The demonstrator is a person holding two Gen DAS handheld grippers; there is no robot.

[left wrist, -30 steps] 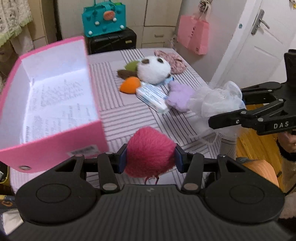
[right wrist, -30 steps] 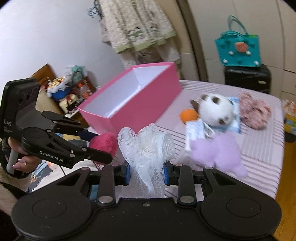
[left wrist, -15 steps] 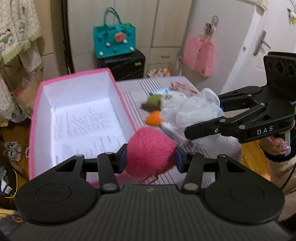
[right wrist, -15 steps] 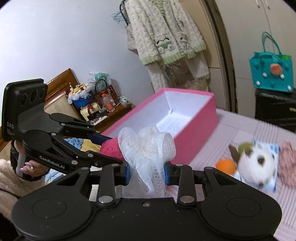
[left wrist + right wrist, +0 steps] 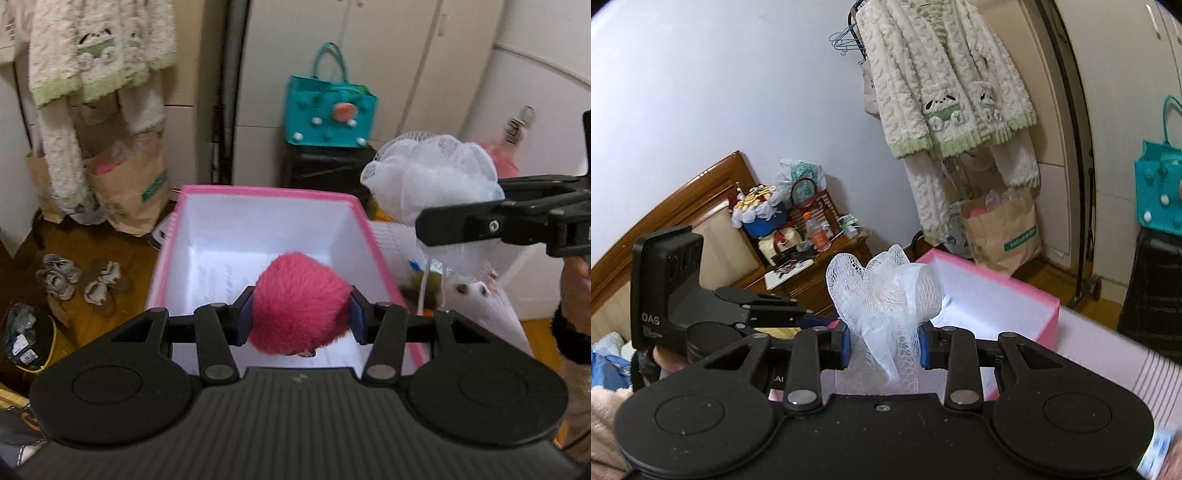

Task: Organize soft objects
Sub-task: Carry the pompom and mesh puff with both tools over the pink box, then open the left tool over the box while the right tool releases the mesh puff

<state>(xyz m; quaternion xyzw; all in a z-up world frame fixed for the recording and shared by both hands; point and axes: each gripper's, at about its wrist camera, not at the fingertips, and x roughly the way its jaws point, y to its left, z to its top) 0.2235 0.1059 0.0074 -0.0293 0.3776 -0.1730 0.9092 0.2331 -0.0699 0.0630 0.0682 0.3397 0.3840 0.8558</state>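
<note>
My left gripper [image 5: 298, 317] is shut on a fluffy pink pompom [image 5: 300, 300] and holds it above the open pink box [image 5: 258, 194], over its near end. My right gripper [image 5: 884, 345] is shut on a white mesh bath sponge [image 5: 886, 291]; the sponge also shows in the left wrist view [image 5: 432, 177], to the right of the box and above the table. The box's white inside shows printed paper on its floor. The box also shows in the right wrist view [image 5: 1008, 306], just beyond the sponge.
A white plush toy [image 5: 476, 291] and other soft items lie on the striped table right of the box, partly hidden. A teal bag [image 5: 330, 110] sits on a black case behind. Shoes [image 5: 59, 280] and paper bags [image 5: 125, 184] stand on the floor at left.
Both grippers have swung left toward the box. The pompom now hangs over the box's inside, and the sponge has come up beside the box's right wall.
</note>
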